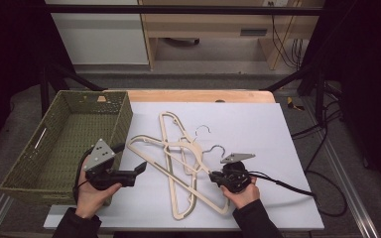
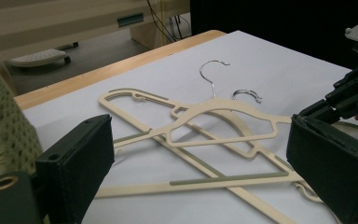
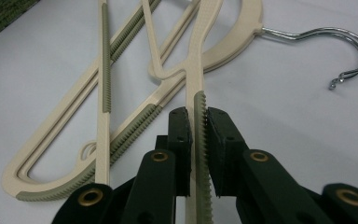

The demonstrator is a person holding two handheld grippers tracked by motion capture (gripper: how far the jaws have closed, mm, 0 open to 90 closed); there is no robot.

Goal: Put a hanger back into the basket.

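Note:
Two cream plastic hangers with grey-green ribbed strips and metal hooks lie crossed on a white sheet (image 1: 258,129). One hanger (image 1: 164,130) runs near to far. The other hanger (image 1: 144,145) lies slanted across it. My right gripper (image 1: 213,174) is shut on the slanted hanger's near arm (image 3: 200,51), its pads pinching the ribbed strip. This hanger's hook (image 3: 349,51) curls off to the right. My left gripper (image 1: 141,167) is open just left of the hangers, and the crossed hangers (image 2: 223,109) lie beyond its wide jaws.
A green woven basket (image 1: 27,171) stands at the table's left side, close behind my left hand. A strip of wooden tabletop (image 1: 198,95) shows beyond the sheet. Black cables (image 1: 287,186) trail right from my right gripper.

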